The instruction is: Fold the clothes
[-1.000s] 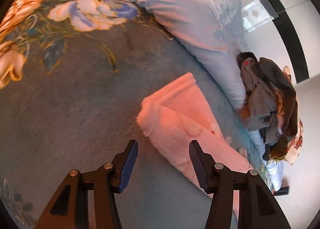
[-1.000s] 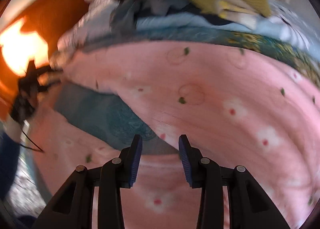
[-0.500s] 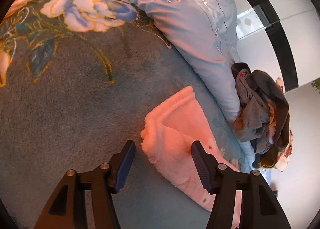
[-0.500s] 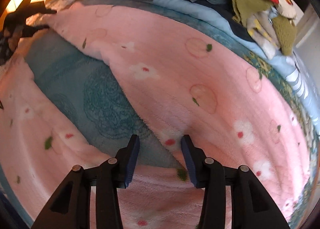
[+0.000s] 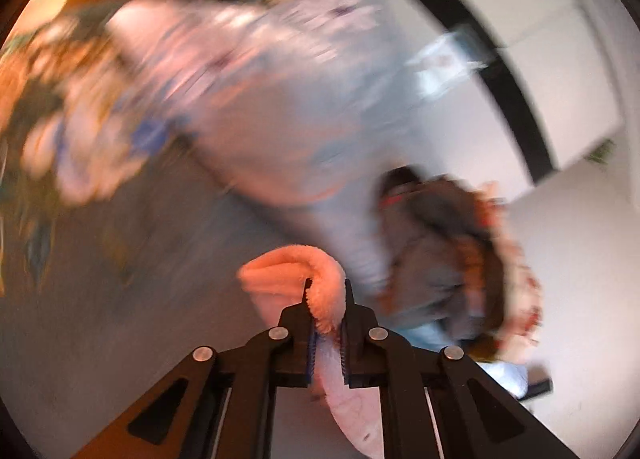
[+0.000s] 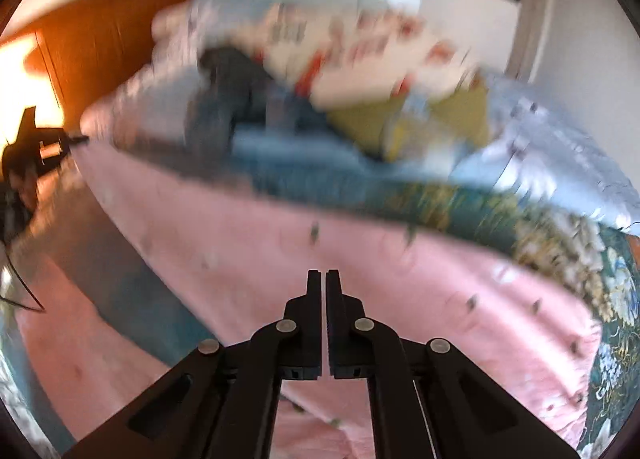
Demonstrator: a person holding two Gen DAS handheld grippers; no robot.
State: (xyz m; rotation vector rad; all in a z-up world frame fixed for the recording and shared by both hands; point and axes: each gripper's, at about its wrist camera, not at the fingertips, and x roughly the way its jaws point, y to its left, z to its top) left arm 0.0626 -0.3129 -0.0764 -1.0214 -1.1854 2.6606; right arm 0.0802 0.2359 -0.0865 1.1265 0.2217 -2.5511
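A pink fleece garment [image 5: 288,275] with small flower prints lies spread on the blue floral bed cover [image 5: 120,319]. My left gripper [image 5: 326,301] is shut on a fluffy folded edge of it and holds that edge raised. In the right wrist view the pink garment [image 6: 360,259] fills the lower half. My right gripper [image 6: 323,279] is shut above it, jaws nearly touching. Whether fabric is pinched between them I cannot tell. Both views are blurred by motion.
A pale blue flowered pillow [image 5: 280,107] lies beyond the garment. A heap of other clothes, grey and patterned [image 5: 440,255], sits at the bed's far side and also shows in the right wrist view [image 6: 320,83]. White wall [image 5: 580,239] behind.
Both grippers have gone from open to shut. The left one closed on the pink garment's edge and lifted it. Both cameras have tilted upward and are moving fast.
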